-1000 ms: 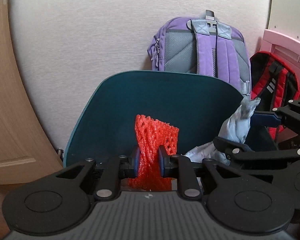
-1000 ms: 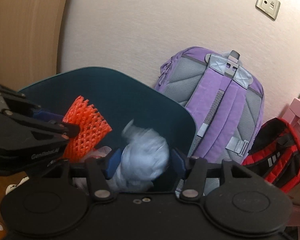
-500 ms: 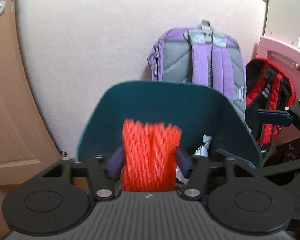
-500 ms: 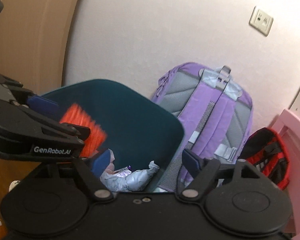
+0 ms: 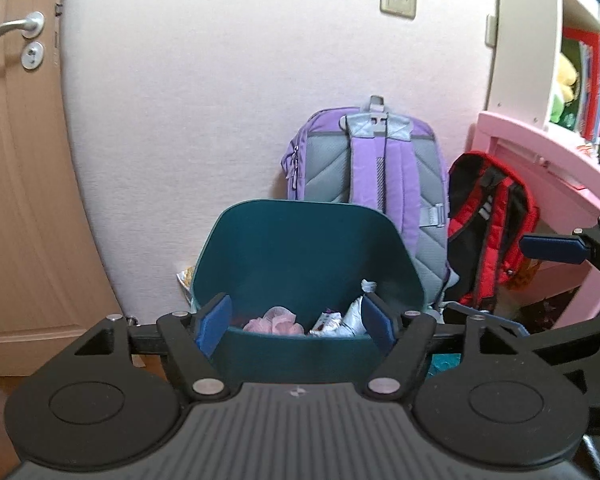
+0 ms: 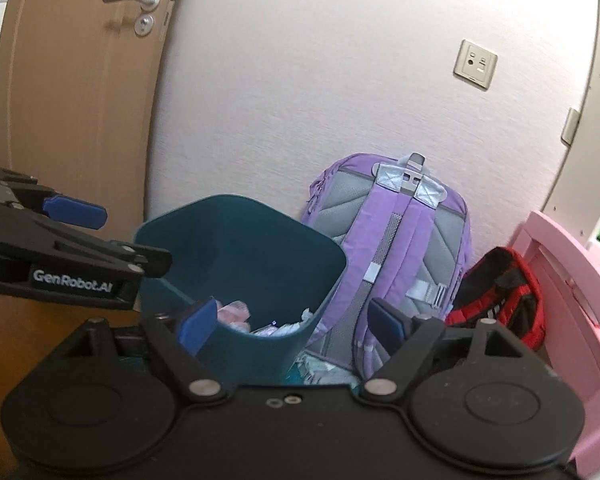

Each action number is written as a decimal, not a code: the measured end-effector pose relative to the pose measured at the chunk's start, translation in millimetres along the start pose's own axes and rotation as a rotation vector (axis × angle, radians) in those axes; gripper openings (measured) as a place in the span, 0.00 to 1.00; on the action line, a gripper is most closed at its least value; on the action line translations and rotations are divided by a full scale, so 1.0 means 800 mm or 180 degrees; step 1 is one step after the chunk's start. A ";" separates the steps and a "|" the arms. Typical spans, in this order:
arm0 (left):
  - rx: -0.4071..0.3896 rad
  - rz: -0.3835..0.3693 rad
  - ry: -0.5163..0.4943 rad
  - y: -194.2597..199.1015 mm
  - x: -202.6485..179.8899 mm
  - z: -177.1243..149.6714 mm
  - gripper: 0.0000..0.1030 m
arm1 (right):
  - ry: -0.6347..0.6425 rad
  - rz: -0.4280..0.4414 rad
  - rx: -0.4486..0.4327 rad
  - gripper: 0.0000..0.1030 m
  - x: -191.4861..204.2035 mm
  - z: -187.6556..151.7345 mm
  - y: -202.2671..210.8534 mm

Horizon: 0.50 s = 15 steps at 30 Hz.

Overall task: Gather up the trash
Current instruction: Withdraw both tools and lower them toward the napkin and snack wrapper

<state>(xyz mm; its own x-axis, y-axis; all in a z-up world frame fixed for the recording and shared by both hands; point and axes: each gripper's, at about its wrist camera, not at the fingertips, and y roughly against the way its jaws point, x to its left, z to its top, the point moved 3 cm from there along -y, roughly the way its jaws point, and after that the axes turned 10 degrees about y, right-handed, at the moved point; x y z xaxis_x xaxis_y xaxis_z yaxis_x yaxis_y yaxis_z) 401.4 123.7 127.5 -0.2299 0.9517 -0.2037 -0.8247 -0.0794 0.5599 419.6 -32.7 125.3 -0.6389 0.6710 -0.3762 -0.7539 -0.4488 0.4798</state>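
On the wooden floor (image 5: 4,384) in front of you stand a teal plastic bin (image 5: 300,356), a purple-and-grey fabric backpack (image 5: 380,172) and a red-and-black backpack (image 5: 488,236).

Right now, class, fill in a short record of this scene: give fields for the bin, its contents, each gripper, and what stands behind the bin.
bin: teal bin, upright on the floor by the wall
contents: pink crumpled trash and pale wrappers at the bottom
left gripper: jaws opening, nothing between them
right gripper: jaws opening, nothing held
behind bin: purple backpack against the wall
beside backpack: red and black bag by pink furniture
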 end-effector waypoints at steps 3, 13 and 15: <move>-0.0021 -0.0050 0.0021 0.029 0.000 -0.010 0.74 | -0.0054 0.0023 -0.0003 0.80 0.004 -0.006 0.025; -0.0022 -0.0179 -0.0005 0.103 0.005 -0.062 0.77 | -0.0154 0.0186 -0.0042 0.89 0.028 -0.037 0.095; -0.0023 -0.0186 0.0021 0.113 0.010 -0.074 0.78 | -0.0178 0.0241 -0.0027 0.90 0.033 -0.048 0.102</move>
<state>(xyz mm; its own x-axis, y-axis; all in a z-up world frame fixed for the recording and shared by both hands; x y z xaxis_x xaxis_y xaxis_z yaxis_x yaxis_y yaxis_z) 294.3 106.6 128.8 -0.1846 0.9527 -0.2413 -0.8405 -0.0258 0.5412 335.3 -74.6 124.5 -0.6848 0.6667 -0.2942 -0.7051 -0.5044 0.4983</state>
